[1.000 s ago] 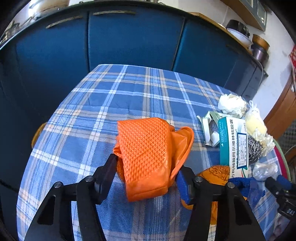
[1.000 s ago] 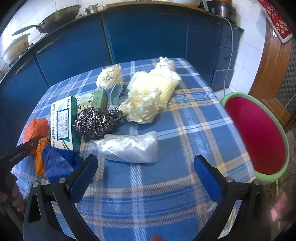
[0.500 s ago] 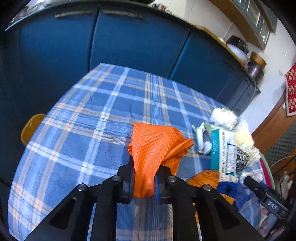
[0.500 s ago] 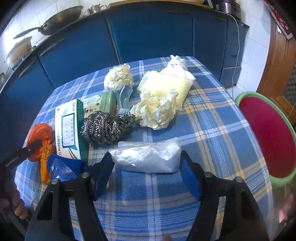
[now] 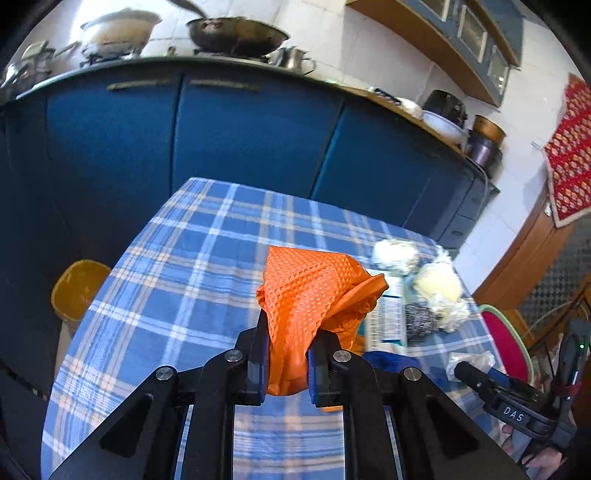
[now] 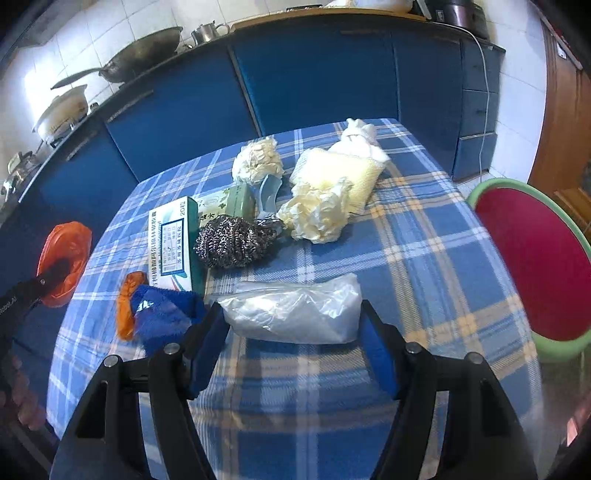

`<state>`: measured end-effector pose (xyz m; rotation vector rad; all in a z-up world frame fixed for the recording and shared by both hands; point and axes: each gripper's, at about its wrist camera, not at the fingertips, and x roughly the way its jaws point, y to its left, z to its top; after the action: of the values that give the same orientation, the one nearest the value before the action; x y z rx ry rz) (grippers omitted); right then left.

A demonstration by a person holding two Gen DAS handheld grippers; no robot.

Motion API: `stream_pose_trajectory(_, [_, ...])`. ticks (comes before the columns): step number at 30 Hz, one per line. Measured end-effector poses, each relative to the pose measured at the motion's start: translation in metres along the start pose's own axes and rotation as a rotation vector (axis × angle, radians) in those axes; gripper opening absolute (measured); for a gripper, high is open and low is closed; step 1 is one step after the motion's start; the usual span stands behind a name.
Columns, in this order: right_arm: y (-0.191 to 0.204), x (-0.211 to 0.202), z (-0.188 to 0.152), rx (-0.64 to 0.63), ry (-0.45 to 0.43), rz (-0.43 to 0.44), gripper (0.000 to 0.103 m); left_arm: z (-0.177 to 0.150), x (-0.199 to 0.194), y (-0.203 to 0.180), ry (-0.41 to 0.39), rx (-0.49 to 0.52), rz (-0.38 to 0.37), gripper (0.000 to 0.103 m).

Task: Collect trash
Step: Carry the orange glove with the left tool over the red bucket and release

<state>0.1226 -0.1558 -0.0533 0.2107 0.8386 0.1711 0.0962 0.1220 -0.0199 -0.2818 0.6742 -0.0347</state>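
My left gripper (image 5: 286, 363) is shut on an orange rubber glove (image 5: 314, 295) and holds it above the blue plaid table (image 5: 192, 266). The glove also shows in the right wrist view (image 6: 64, 254). My right gripper (image 6: 291, 332) is partly closed, its jaws on either side of a clear plastic bag (image 6: 295, 312) that lies on the table. I cannot tell whether the pads press the bag. Other trash lies beyond: a steel scourer (image 6: 232, 242), a teal medicine box (image 6: 171, 243), crumpled cream paper (image 6: 317, 214), a blue cloth (image 6: 166, 317) and a second orange glove (image 6: 125, 306).
A yellow bin (image 5: 75, 288) stands on the floor left of the table. A red basin with a green rim (image 6: 535, 258) sits right of the table. Blue cabinets (image 5: 221, 129) stand behind, with a wok (image 5: 236, 35) on the counter.
My left gripper closed on the orange glove and lifted it off the table. My right gripper moved forward to the plastic bag and narrowed around it.
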Motion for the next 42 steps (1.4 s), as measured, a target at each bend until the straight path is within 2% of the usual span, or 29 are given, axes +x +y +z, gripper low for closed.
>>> stream_pose_trajectory(8, [-0.023,-0.036,-0.001,0.024,-0.062,-0.008,0.071,-0.001,-0.009,-0.045,-0.006,0.068,-0.051,0.015])
stream_pose_trajectory(15, [-0.052,-0.059,-0.001,0.066,-0.112,-0.028,0.071,-0.003,-0.002,-0.095,0.027,0.142,-0.101,0.015])
stream_pose_trajectory(42, [-0.184,-0.103,-0.007,0.305,-0.217,-0.162,0.072,-0.035,0.071,-0.285,0.192,0.428,-0.290,0.015])
